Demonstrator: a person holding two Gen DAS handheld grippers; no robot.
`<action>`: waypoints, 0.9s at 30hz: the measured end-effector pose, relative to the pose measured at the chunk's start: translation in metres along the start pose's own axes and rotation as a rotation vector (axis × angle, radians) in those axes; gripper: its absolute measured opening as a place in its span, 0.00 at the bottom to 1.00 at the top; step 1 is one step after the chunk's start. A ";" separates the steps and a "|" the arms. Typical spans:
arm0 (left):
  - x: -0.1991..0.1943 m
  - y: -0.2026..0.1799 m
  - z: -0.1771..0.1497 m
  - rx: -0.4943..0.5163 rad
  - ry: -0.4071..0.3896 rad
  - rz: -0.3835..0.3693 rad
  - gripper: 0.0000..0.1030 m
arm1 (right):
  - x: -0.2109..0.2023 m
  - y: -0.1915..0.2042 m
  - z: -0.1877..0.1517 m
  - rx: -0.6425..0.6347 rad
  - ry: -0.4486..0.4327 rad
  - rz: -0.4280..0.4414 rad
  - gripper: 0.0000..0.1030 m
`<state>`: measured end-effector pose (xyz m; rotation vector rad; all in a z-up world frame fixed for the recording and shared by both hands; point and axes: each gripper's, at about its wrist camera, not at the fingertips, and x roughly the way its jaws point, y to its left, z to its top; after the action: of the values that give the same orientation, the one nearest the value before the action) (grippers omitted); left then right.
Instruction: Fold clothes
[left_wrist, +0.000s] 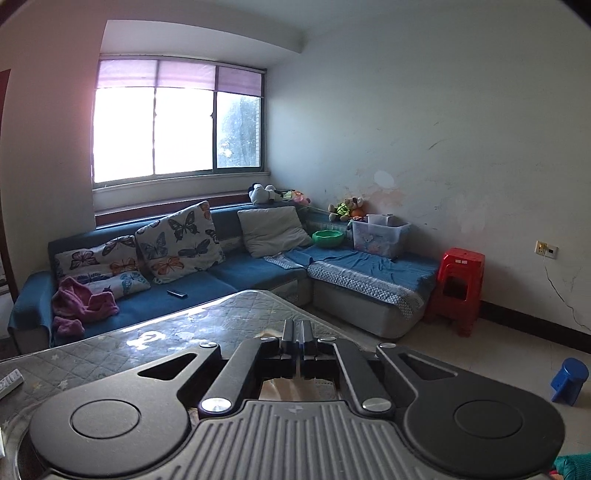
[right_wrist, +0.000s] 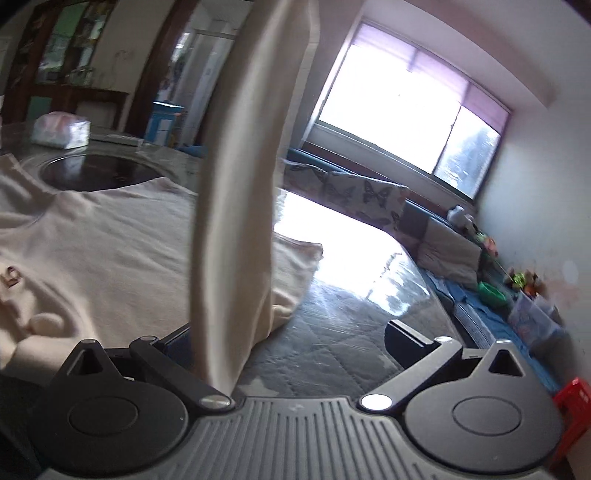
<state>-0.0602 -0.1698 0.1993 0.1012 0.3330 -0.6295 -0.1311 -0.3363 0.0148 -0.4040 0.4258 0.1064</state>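
A cream garment (right_wrist: 110, 229) lies spread over the left part of the round table (right_wrist: 351, 332). One strip of it (right_wrist: 251, 147) rises steeply and leaves the top of the right wrist view. My right gripper (right_wrist: 291, 336) is open and low over the table. The raised strip hangs between its wide-set fingers, and neither pad presses on it. In the left wrist view my left gripper (left_wrist: 297, 332) is held high with its fingers pressed together. Cream cloth (left_wrist: 284, 387) shows just beneath them, so it is shut on the garment's lifted part.
The table has a grey quilted cover (left_wrist: 147, 343) under a shiny sheet, with a dark round turntable (right_wrist: 99, 171) and a tissue pack (right_wrist: 61, 129) at its far side. Beyond it stand a blue corner sofa (left_wrist: 240, 273), red stacked stools (left_wrist: 458, 288) and a blue stool (left_wrist: 569, 380).
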 end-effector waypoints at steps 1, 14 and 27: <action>0.000 0.000 -0.001 -0.003 0.000 -0.003 0.01 | 0.004 -0.001 0.000 0.003 0.013 -0.010 1.00; -0.019 0.032 -0.038 -0.067 0.010 0.062 0.01 | -0.013 -0.008 -0.019 -0.082 -0.002 -0.045 1.00; -0.028 0.095 -0.138 -0.226 0.211 0.203 0.01 | -0.036 -0.023 -0.015 -0.116 0.060 0.155 1.00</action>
<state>-0.0627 -0.0512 0.0778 -0.0157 0.5878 -0.3769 -0.1654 -0.3644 0.0261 -0.4887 0.5118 0.2709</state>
